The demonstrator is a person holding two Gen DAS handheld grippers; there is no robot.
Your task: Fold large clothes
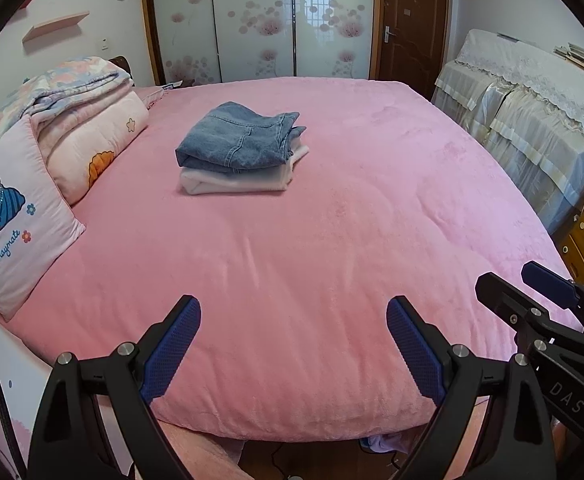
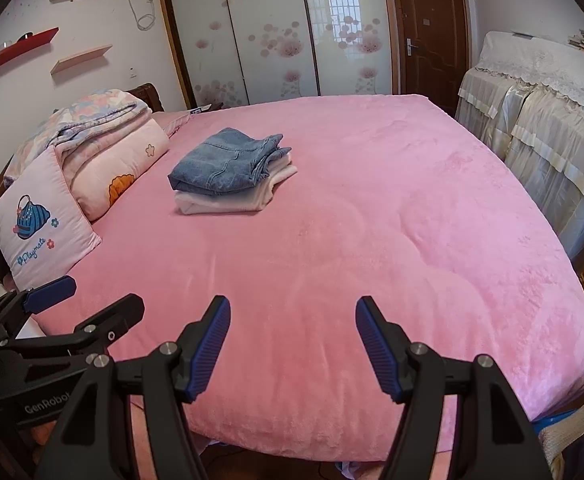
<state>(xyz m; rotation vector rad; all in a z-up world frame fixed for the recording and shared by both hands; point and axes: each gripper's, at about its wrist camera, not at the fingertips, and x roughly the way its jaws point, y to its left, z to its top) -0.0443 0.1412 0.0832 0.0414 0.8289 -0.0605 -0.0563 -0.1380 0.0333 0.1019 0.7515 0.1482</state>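
Folded blue jeans (image 1: 241,140) (image 2: 228,164) lie on top of a folded white garment (image 1: 236,182) (image 2: 222,202) in the far left-middle of the pink bed (image 1: 332,240) (image 2: 372,240). My left gripper (image 1: 294,320) stands open over the bed's near edge with nothing between its blue pads. Beside it, my right gripper (image 2: 293,318) is open and empty too, well short of the stack. The right gripper (image 1: 548,292) shows at the lower right of the left wrist view. At the lower left of the right wrist view the left gripper (image 2: 64,300) appears.
A pink cushion (image 1: 8,220) (image 2: 40,226) and a rolled quilt (image 1: 92,136) (image 2: 112,156) lie along the bed's left side. Cloth-covered furniture (image 1: 532,120) (image 2: 540,128) lines the right. Wardrobe doors (image 1: 260,20) and a wooden door (image 1: 412,24) stand behind the bed.
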